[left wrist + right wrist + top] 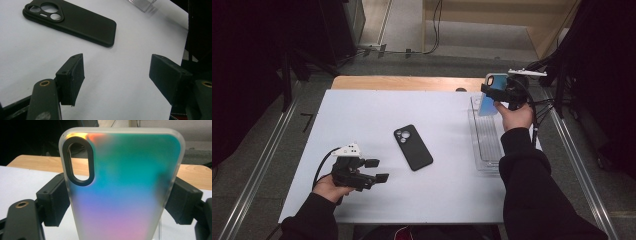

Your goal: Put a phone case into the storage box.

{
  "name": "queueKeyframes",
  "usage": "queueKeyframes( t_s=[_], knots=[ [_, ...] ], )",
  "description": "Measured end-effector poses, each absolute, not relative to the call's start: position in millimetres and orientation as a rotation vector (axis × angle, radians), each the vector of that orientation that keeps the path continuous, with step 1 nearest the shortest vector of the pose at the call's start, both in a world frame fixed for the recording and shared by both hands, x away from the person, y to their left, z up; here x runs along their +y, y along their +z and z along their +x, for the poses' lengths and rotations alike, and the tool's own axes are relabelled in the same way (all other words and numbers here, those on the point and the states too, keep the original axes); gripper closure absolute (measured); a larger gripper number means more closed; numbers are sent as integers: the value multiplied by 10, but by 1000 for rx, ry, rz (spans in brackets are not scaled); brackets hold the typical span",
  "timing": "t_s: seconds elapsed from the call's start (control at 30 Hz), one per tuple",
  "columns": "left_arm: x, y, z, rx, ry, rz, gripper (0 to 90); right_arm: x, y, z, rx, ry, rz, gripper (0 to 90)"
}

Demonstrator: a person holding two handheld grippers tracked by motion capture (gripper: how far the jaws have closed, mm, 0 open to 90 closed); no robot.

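A black phone case [413, 147] lies flat near the middle of the white table [362, 115], camera cut-outs toward the far side; it also appears in the left gripper view as the black case [72, 21]. My left gripper [377, 170] rests at the front left, open and empty, its jaws [117, 80] wide apart short of that case. At the far right, my right gripper [497, 95] is shut on an iridescent phone case [491, 95], held upright above a clear rack. In the right gripper view the iridescent case [125, 190] stands between both pads [53, 203].
A clear plastic rack [484, 137] runs along the table's right edge, under the right hand. A wooden strip [407, 82] borders the far edge. Metal floor rails flank the table on both sides, with cables on the floor behind.
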State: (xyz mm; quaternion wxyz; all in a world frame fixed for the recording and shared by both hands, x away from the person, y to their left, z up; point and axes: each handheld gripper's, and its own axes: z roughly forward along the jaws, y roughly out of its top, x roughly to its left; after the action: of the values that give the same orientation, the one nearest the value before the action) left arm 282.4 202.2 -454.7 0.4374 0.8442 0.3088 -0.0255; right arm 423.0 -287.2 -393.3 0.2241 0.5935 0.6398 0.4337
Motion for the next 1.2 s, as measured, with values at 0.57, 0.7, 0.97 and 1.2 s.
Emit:
queueKeyframes(
  t_s=[0.57,0.7,0.97,1.2],
  knots=[
    [2022,-4534,2836,768,-70,2084,288,-2845,-4197,4506,1702,1136,1679,150],
    [2016,-4539,2842,759,-76,2086,287,-2842,-4246,4561,1676,1140,1699,150],
    [2025,-4545,2855,762,-81,2084,287,-2831,-4397,4662,1681,1109,1731,150],
    [2037,-4558,2874,768,-84,2080,287,-2800,-4474,4713,1677,1078,1733,149]
  ],
)
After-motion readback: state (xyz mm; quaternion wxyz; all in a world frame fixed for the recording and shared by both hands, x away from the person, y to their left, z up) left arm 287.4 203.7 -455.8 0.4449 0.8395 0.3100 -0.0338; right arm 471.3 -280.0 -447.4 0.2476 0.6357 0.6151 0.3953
